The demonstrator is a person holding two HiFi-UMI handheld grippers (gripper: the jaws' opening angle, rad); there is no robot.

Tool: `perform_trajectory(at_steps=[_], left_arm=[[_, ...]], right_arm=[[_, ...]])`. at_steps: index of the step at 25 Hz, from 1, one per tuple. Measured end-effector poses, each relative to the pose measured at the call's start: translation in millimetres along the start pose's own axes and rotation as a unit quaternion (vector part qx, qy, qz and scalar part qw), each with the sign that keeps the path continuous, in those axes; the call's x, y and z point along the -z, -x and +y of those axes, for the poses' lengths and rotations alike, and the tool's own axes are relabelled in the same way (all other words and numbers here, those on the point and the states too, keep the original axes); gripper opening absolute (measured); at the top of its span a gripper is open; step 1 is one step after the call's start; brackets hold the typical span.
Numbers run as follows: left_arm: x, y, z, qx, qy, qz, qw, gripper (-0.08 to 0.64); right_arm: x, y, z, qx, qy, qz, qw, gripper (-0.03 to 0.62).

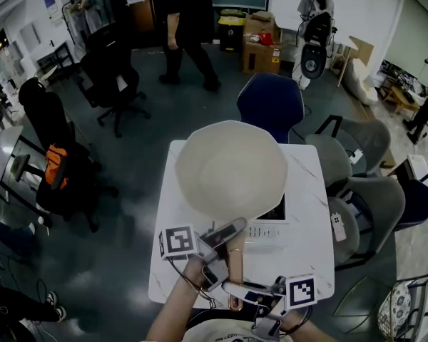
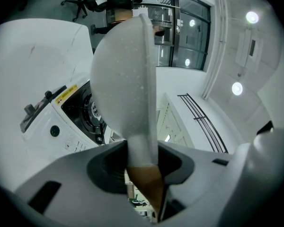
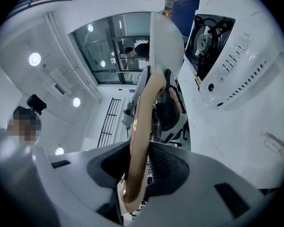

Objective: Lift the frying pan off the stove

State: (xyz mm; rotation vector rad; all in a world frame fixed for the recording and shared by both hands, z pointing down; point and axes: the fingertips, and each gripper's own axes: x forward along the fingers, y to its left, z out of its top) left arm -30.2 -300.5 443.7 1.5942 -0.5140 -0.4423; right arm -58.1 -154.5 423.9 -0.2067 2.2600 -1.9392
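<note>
Well, pan [image 1: 232,169] over white table [image 1: 310,255], chairs [image 1: 374,201] around.

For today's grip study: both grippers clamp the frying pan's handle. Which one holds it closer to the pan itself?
The left gripper: it clamps the handle right where it joins the frying pan; the right gripper holds the handle's far end.

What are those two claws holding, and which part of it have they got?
Both hold the frying pan by its handle: the left gripper near the bowl, the right gripper nearer the end.
</note>
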Motion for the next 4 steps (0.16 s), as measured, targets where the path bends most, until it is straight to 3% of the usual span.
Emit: perform_trajectory(at_steps=[4], left_arm=[[-0.8, -0.3, 2.0, -0.001, -0.008, 0.001, 1.0000, 0.160]], right_arm=[[-0.3, 0.2, 0.4, -0.002, 0.001, 0.001, 1.000, 0.115]])
